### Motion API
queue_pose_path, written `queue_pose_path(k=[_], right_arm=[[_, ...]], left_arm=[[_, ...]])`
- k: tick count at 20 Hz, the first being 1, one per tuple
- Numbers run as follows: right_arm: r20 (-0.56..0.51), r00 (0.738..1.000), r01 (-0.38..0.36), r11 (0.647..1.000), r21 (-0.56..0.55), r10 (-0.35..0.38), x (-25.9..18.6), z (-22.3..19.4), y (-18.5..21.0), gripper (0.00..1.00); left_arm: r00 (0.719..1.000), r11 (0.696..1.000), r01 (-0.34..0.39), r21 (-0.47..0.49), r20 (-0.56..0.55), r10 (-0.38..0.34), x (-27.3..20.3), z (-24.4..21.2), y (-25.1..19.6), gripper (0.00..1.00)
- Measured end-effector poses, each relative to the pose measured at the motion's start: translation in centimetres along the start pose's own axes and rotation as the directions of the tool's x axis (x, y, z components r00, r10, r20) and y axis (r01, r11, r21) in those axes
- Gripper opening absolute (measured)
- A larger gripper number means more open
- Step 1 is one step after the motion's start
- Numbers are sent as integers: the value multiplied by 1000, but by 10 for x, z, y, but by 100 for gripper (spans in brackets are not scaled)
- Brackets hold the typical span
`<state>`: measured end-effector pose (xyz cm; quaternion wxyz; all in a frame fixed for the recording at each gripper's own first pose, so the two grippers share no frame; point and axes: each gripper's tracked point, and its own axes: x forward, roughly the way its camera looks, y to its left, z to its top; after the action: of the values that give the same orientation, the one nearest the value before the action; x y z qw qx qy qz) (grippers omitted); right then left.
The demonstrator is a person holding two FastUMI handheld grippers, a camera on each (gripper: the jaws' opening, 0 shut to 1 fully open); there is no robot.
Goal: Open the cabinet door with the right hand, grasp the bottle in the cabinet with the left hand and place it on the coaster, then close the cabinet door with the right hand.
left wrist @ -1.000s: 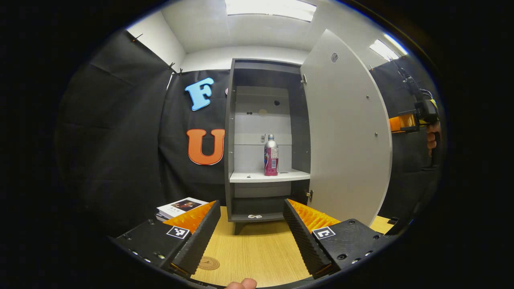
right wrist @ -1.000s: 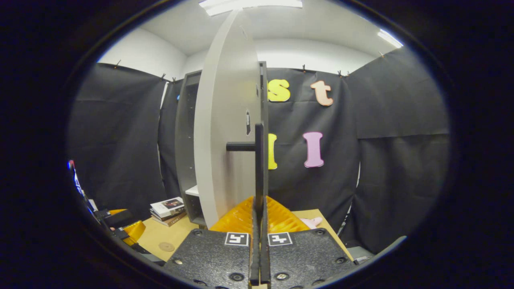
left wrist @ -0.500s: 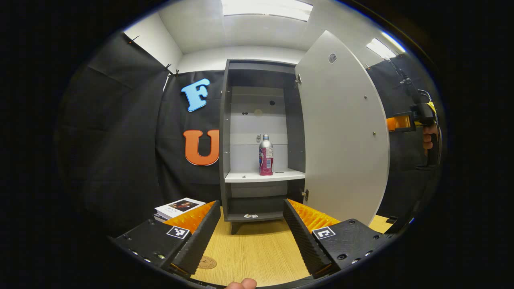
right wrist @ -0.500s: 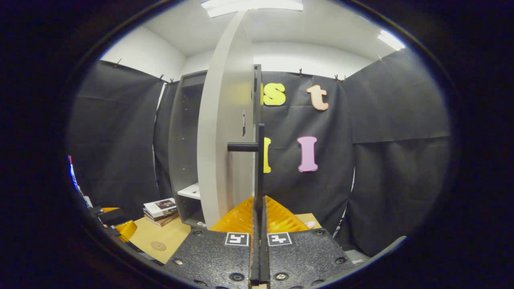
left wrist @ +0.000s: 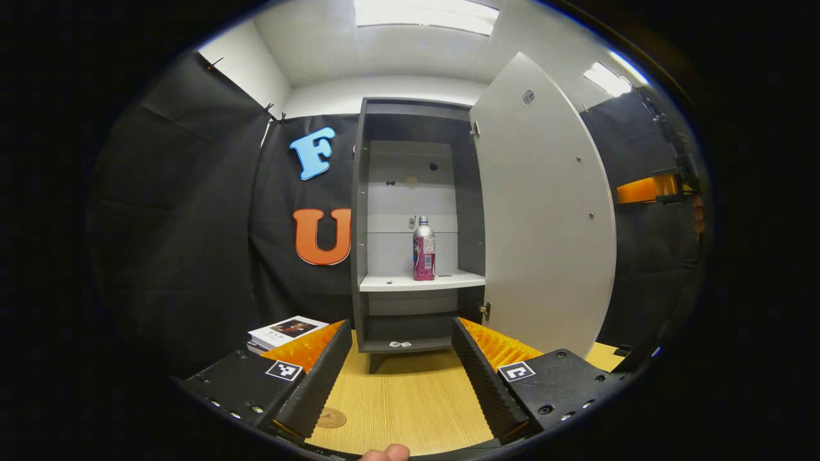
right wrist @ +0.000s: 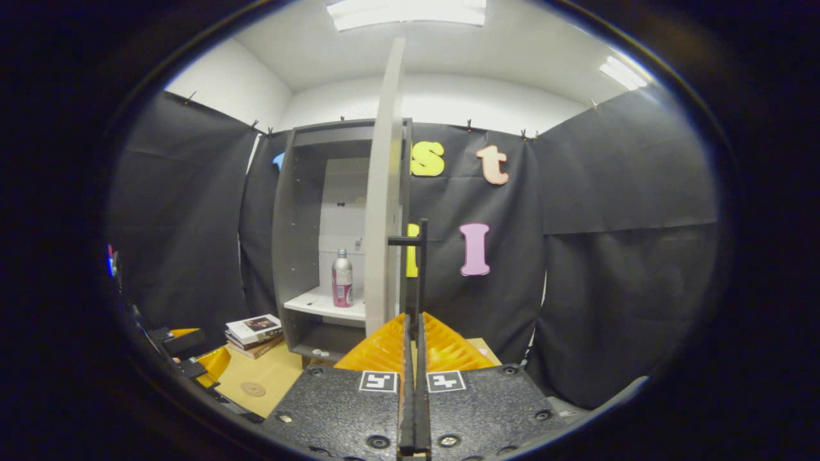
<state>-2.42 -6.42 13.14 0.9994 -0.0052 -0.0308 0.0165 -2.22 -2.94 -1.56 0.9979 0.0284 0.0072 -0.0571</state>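
The grey cabinet (left wrist: pixel 360 192) stands at the back of the wooden table, its pale door (left wrist: pixel 544 211) swung wide open to the right. A silver bottle with a pink label (left wrist: pixel 424 250) stands upright on the white middle shelf. My left gripper (left wrist: pixel 400 326) is open and empty, low over the table and well short of the bottle. The round coaster (left wrist: pixel 331 418) lies by its left finger. In the right gripper view the door (right wrist: pixel 383 192) is edge-on, and my right gripper (right wrist: pixel 413 320) is shut on the thin dark door handle (right wrist: pixel 419 256). The bottle (right wrist: pixel 342 279) shows past the door.
A stack of books (left wrist: pixel 288 330) lies on the table (left wrist: pixel 410 397) left of the cabinet. Black cloth walls close in the booth. From the left gripper view, the right gripper (left wrist: pixel 647 189) sits at the door's outer edge. The coaster (right wrist: pixel 253 388) lies near the table's front.
My right gripper has pulled the door further open, so the shelf and bottle now show in the right gripper view. The left gripper has hardly moved.
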Motion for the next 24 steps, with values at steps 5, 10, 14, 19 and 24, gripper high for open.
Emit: queue_pose_path(k=[5,10,14,19,24], right_arm=[[-4,998,-61,998,33,61,-10,-16,44,4],[-2,993,-115,992,48,115,8,-58,83,4],[-33,983,-179,982,57,181,17,-89,111,33],[-37,976,-210,973,97,215,25,-100,125,71],[-42,975,-214,972,95,219,30,-100,128,79]], left_arm=[[1000,1000,1,2,9,-1,3,3,5,95],[999,1000,-24,14,23,24,11,10,20,95],[999,999,-36,24,24,36,18,12,29,95],[999,999,-30,21,27,29,35,13,29,95],[998,1000,22,15,63,-23,83,37,18,95]])
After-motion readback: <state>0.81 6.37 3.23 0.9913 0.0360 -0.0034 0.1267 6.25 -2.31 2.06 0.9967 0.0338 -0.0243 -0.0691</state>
